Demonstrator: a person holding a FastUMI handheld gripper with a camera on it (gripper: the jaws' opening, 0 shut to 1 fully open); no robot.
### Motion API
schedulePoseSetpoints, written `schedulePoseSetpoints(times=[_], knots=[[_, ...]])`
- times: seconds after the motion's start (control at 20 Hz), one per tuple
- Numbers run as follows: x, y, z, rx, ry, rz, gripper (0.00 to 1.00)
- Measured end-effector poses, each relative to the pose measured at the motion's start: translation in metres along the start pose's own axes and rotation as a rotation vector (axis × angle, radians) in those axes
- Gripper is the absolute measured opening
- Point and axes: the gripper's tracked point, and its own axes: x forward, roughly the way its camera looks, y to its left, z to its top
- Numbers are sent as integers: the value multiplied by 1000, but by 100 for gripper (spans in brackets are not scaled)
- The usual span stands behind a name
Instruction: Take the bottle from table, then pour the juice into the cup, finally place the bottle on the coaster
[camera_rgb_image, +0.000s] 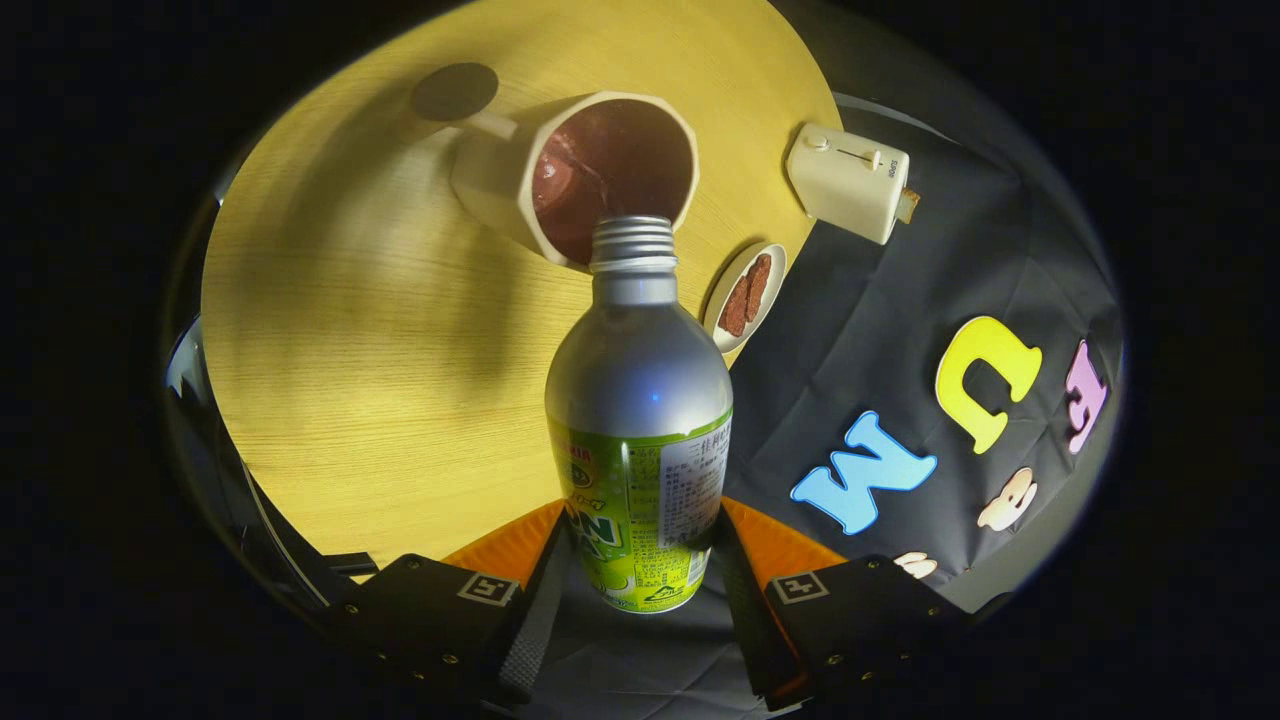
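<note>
**Pour in progress: bottle tilted over the cup, held in the gripper.**
The table (330, 330) fills the upper left of the frame; on it the cup (520, 180) appears to hold dark juice, and the coaster (455, 90) lies beyond it. The bottle (640, 420), centre frame, sits between the fingers of the gripper (640, 585), which clamp its labelled body; its mouth overlaps the cup rim. Risk: over-tilting or drift off the rim would likely spill juice; a loosened clamp could drop the bottle.
</note>
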Motion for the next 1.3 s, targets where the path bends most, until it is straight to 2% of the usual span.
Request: schedulePoseSetpoints(times=[0.6,1.3], knots=[[-6,-5,6,-86,6,7,77],[1,3,-4,-62,-8,-12,77]])
